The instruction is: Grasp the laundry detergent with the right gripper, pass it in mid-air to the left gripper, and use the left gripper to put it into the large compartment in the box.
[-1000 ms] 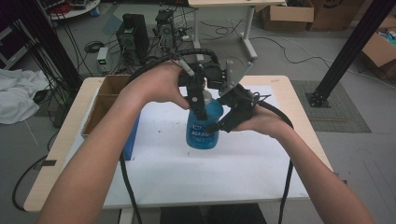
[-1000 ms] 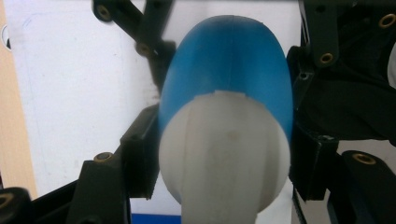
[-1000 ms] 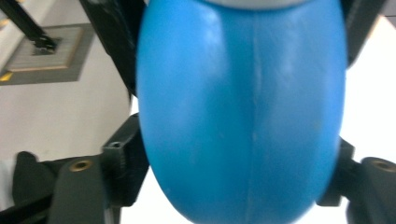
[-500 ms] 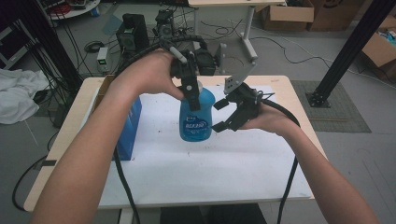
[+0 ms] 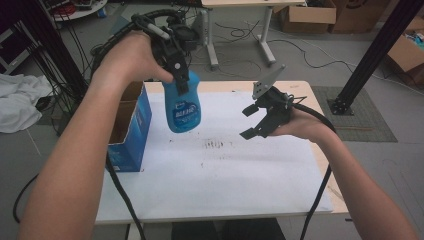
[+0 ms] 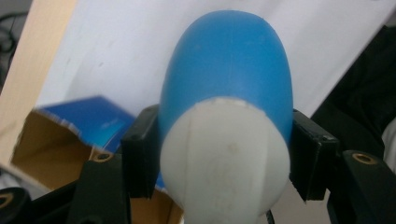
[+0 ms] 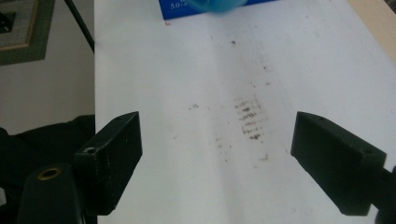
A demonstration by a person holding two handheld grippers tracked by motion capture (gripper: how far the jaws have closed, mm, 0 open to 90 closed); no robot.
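Lifting blue bottle (image 5: 182, 107) clear of right gripper (image 5: 253, 121).

The bottle (image 5: 182, 107) was bright blue with a white cap and a label of white lettering on darker blue. Just left of it stood a blue carton (image 5: 131, 131) with a plain brown cardboard inside. Below the bottle lay a white sheet (image 5: 220, 170) flecked with dark brownish smudges, over a pale wood table (image 5: 320, 107).
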